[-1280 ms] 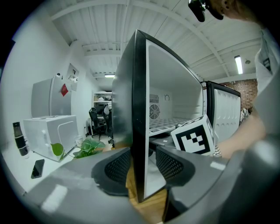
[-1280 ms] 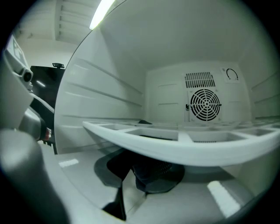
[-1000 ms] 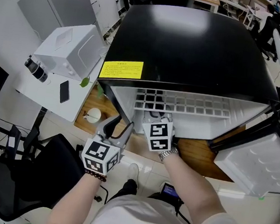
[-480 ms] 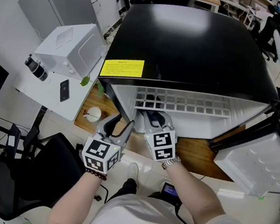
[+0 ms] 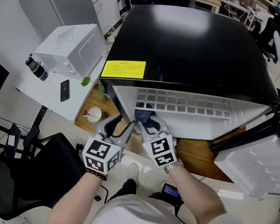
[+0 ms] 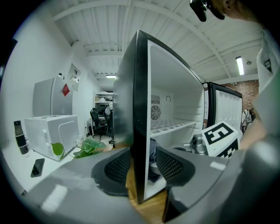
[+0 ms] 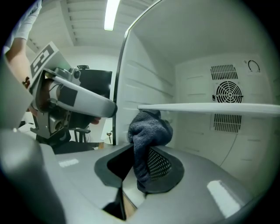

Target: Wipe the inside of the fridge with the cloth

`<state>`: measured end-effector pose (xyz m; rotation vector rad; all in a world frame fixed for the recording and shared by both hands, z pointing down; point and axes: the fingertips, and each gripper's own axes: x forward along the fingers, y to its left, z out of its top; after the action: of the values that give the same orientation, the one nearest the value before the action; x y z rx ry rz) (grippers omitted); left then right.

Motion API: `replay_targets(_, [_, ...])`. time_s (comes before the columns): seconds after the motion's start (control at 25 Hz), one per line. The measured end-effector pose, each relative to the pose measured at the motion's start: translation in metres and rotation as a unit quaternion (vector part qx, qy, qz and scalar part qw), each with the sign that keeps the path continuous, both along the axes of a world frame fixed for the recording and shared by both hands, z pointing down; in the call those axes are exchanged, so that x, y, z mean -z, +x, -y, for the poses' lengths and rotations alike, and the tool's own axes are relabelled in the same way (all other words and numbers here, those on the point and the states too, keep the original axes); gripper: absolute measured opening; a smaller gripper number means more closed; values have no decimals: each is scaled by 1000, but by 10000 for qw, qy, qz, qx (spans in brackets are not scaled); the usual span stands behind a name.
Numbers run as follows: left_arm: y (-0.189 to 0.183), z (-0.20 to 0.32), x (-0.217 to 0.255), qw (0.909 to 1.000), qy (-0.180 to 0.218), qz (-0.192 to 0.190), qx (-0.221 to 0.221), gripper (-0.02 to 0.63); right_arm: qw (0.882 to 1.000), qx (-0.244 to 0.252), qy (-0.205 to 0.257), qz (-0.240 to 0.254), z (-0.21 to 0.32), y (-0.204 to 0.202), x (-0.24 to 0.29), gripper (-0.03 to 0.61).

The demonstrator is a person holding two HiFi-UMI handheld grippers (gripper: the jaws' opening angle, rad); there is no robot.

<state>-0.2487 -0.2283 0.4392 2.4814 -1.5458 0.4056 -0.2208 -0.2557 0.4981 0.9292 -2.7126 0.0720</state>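
A black mini fridge [image 5: 188,44] stands with its door [image 5: 260,163] swung wide at the right, showing a white inside and a wire shelf [image 5: 181,102]. My right gripper [image 5: 146,122] reaches into the lower left of the opening, shut on a dark blue-grey cloth [image 5: 143,115]. In the right gripper view the cloth [image 7: 148,129] bunches out of the right gripper [image 7: 140,164] just under the shelf [image 7: 210,107], close to the left inner wall. My left gripper [image 5: 119,126] straddles the front edge of the fridge's left wall [image 6: 140,131], open, with a gap at the inner pad.
A white table at the left carries a white box [image 5: 71,51], a phone [image 5: 64,91] and a black bottle [image 5: 36,68]. The fridge sits on a wooden board [image 5: 195,153]. A black office chair [image 5: 32,172] stands at the lower left. A fan vent [image 7: 227,92] marks the back wall.
The right gripper has drawn back toward me and swung its tips to the left, so the cloth now shows at the fridge's left front. The left gripper has stayed put.
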Motion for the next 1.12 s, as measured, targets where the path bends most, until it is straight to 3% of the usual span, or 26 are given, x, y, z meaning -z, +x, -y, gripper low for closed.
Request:
replay_targets(0.56, [1, 0, 1, 10000, 7, -20, -4, 186, 9998, -171, 40, 0, 11, -1, 5, 77])
replay_targets(1.12, [0, 2, 2, 10000, 24, -52, 21, 183, 9995, 320, -6, 63, -14, -5, 9, 77])
